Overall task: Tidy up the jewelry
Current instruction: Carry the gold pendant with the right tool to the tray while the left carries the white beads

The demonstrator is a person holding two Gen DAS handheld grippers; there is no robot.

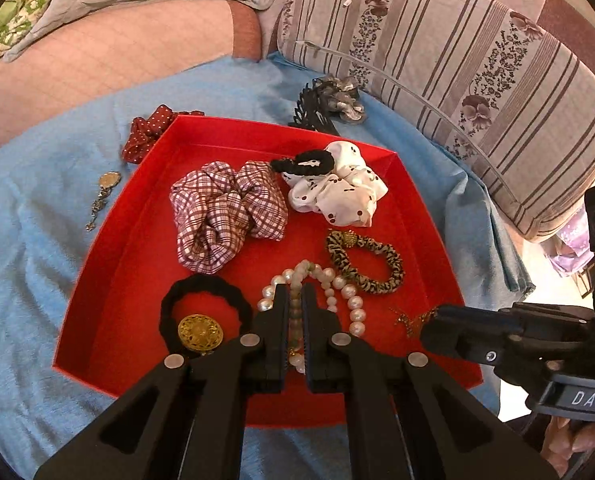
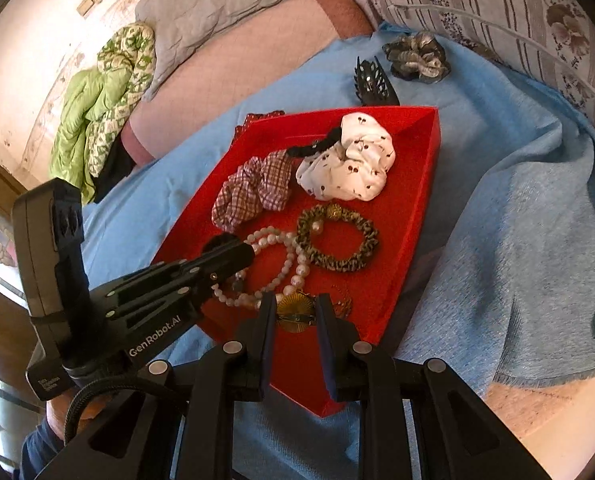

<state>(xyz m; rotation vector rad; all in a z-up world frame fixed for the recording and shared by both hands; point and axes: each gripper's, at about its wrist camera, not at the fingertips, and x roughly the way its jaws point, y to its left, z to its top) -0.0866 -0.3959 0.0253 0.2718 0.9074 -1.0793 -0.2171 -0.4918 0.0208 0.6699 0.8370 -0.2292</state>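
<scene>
A red tray (image 1: pixel 109 280) lies on a blue cloth (image 1: pixel 37 240). In it are a plaid scrunchie (image 1: pixel 225 216), a white dotted scrunchie (image 1: pixel 341 192) with a small black band (image 1: pixel 303 162) on it, a leopard hair tie (image 1: pixel 365 264), a black hair tie with a gold button (image 1: pixel 199 334) and a pearl necklace (image 1: pixel 355 304). My left gripper (image 1: pixel 296 296) is shut on a strand of the necklace low over the tray's near side. My right gripper (image 2: pixel 295 308) is shut on a gold fan-shaped ornament (image 2: pixel 295 314) just above the tray's near corner, beside a thin gold chain piece (image 2: pixel 343 304).
Outside the tray on the cloth lie a red dotted scrunchie (image 1: pixel 145 132), a gold pendant (image 1: pixel 103 196), a black claw clip (image 1: pixel 311 114) and a grey scrunchie (image 1: pixel 343 98). A striped bolster (image 1: pixel 477 72) runs along the right; pink bedding (image 1: pixel 117 60) and pillows lie behind.
</scene>
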